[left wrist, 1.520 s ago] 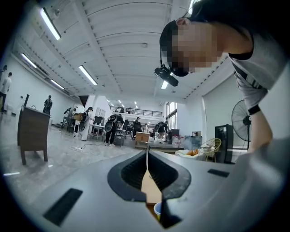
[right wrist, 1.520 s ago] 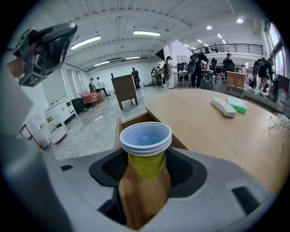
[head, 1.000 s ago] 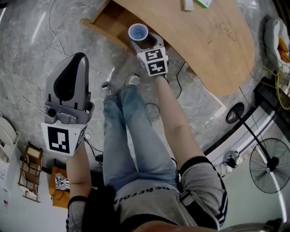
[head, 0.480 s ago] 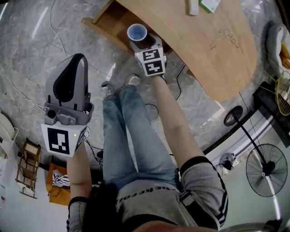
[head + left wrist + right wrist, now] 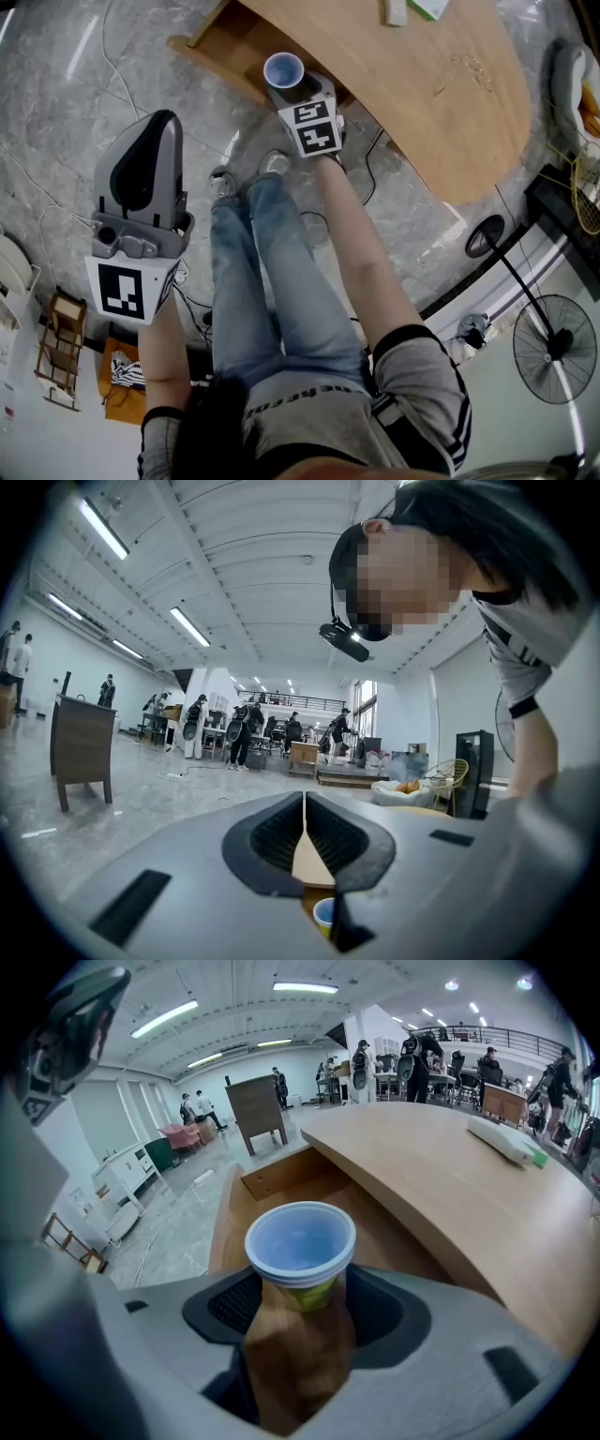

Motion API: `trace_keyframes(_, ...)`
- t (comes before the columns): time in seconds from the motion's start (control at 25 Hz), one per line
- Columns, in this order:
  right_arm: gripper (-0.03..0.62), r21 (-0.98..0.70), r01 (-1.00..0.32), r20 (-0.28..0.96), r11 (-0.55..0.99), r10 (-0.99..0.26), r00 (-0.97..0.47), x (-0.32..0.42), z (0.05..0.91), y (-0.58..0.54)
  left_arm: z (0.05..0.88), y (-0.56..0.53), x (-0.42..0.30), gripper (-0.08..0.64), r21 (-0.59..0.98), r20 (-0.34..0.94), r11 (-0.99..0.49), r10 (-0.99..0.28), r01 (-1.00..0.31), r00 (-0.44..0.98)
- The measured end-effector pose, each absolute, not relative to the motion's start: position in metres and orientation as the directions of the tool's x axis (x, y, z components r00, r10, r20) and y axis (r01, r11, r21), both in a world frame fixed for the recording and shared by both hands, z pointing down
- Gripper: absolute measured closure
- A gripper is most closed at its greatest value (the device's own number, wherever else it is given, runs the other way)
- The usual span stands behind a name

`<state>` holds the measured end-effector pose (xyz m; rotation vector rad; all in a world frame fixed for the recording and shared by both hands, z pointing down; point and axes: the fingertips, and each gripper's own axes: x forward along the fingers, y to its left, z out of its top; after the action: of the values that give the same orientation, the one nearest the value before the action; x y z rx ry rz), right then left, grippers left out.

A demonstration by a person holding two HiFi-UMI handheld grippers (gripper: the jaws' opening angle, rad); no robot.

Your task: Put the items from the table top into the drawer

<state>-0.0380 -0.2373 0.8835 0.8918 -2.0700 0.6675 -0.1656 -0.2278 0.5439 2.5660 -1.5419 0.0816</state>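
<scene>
A blue-rimmed paper cup (image 5: 284, 68) with a green band stands upright in the open wooden drawer (image 5: 225, 45) under the table's edge. My right gripper (image 5: 286, 82) reaches down into the drawer, and its jaws are opening with the cup (image 5: 300, 1241) between them near the tips. Drawer floor shows beside the cup's body. My left gripper (image 5: 159, 120) hangs over the floor, far left of the drawer, jaws shut on nothing. On the table top (image 5: 422, 94) lie a white bar (image 5: 391, 11) and a green packet (image 5: 427, 7).
The person's legs (image 5: 253, 281) stand between the two grippers. Cables trail over the marble floor. A fan (image 5: 555, 345) stands at the right and a small wooden rack (image 5: 61, 349) at the left. A wooden cabinet (image 5: 258, 1108) stands beyond the drawer (image 5: 230, 1232).
The right gripper has tipped slightly over the drawer while the cup stays in the same spot. The left gripper has not moved.
</scene>
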Motion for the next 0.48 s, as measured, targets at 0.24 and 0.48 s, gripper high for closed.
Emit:
trace_keyframes(0.24,0.304,-0.172,-0.789,0.803,0.589,-0.380,-0.459,-0.029,0.875,-0.232,0.533,-0.219,-0.161,0.548,0.093,0.102,-0.469,-0.873,-0.878,0.477)
trace_keyframes(0.48,0.329,-0.202,-0.811,0.795,0.550,-0.391,-0.463,-0.018,0.862,-0.214,0.517,-0.213,-0.151,0.548,0.090,0.069,-0.490,-0.866,-0.867,0.496)
